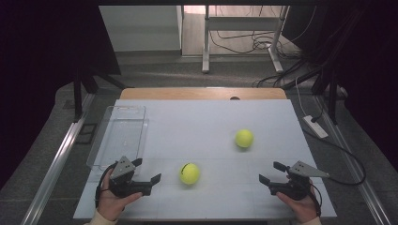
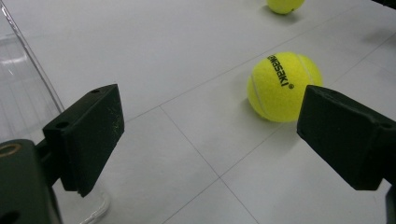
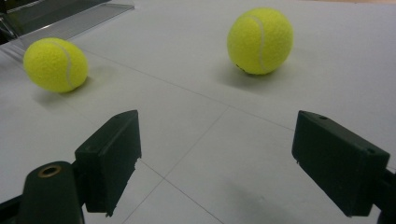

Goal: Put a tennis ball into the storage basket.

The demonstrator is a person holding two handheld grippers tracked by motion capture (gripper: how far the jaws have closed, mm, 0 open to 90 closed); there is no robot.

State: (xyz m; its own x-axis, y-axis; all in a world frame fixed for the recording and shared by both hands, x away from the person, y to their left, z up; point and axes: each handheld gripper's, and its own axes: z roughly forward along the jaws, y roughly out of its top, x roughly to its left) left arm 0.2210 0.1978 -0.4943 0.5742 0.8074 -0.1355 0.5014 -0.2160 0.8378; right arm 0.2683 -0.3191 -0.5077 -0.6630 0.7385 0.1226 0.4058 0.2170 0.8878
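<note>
Two yellow tennis balls lie on the white table. The near ball (image 1: pixel 189 173) (image 2: pixel 284 85) (image 3: pixel 56 64) carries black lettering and rests a little right of my left gripper (image 1: pixel 146 171) (image 2: pixel 210 135), which is open with nothing between its jaws. The far ball (image 1: pixel 244 138) (image 2: pixel 285 4) (image 3: pixel 259 40) sits further back, right of centre. My right gripper (image 1: pixel 273 171) (image 3: pixel 215 161) rests near the front right of the table, open and empty, its jaws pointing towards the balls.
A clear plastic tray (image 1: pixel 118 136) (image 2: pixel 18 88) stands at the table's left edge, just behind my left gripper. A wooden strip (image 1: pixel 202 93) runs along the table's far edge. Cables and a desk frame (image 1: pixel 244 28) lie on the floor beyond.
</note>
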